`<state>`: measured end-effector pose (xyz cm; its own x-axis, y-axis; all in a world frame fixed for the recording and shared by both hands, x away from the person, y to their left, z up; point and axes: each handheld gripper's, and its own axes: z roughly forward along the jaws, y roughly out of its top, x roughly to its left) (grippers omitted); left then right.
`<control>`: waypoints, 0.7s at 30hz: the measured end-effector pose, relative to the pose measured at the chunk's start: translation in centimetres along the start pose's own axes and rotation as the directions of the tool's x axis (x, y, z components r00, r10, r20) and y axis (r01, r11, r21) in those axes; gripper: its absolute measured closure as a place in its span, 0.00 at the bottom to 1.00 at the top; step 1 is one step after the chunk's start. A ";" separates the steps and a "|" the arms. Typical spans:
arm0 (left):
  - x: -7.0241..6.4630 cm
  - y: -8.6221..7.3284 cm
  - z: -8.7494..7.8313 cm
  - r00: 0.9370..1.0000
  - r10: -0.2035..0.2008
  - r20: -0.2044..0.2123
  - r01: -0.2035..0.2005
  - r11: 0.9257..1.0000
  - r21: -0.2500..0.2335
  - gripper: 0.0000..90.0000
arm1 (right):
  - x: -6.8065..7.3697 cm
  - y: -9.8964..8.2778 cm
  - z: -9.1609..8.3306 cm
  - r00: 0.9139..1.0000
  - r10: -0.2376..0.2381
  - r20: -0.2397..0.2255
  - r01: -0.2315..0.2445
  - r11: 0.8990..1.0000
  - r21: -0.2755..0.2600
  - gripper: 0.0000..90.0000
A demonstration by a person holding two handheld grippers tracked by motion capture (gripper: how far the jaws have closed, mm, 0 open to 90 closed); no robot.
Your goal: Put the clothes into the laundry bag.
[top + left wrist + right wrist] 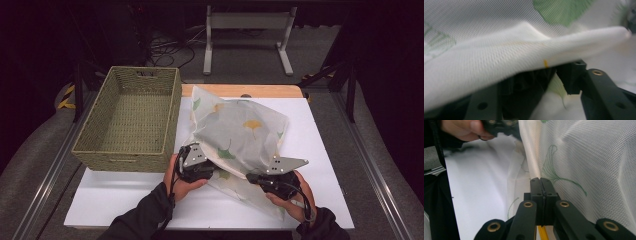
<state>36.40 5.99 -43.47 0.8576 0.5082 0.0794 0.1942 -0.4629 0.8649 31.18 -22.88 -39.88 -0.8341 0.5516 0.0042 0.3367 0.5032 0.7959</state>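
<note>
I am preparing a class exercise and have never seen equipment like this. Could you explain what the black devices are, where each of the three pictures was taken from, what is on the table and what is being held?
A person sits at a table and holds a hand-operated gripper in each hand: the left gripper and the right gripper.

One picture looks down from above. The other two come from cameras riding on each gripper, looking along its black fingers.

On the white board lie a woven basket and a thin white cloth printed with green and yellow leaves.

The right gripper's fingers are pressed together on the cloth's edge. The left gripper's fingers stand apart, with a fold of cloth draped over them.
</note>
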 end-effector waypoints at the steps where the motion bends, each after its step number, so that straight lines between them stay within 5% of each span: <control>1: -0.1 -0.3 -0.4 1.000 0.007 -0.011 -0.007 1.000 0.009 0.49 | 0.0 0.0 -0.1 1.000 -0.001 0.000 0.001 1.000 -0.001 1.00; 8: 0.0 -1.8 -2.2 0.999 -0.039 -0.014 0.040 0.996 0.083 0.34 | -0.1 -0.3 -0.9 1.000 0.010 0.013 -0.010 1.000 -0.018 1.00; 16: 1.0 -1.6 1.3 0.997 -0.069 -0.042 0.075 0.987 0.141 0.32 | 0.5 -0.1 -0.6 1.000 -0.017 -0.011 0.017 1.000 -0.023 1.00; 18: 1.2 -1.2 1.9 0.995 -0.090 -0.035 0.094 0.987 0.134 0.33 | 0.6 0.0 -0.5 1.000 -0.027 -0.013 0.027 0.999 -0.022 1.00; 21: 1.5 -0.6 2.4 0.995 -0.091 -0.042 0.096 0.988 0.119 0.48 | 0.7 0.0 -0.2 0.999 -0.030 -0.019 0.030 0.999 -0.023 1.00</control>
<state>38.71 5.32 -45.04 0.8155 0.5784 0.0207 0.3310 -0.4954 0.8032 30.50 -22.63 -39.76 -0.8519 0.5236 -0.0084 0.3015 0.5036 0.8096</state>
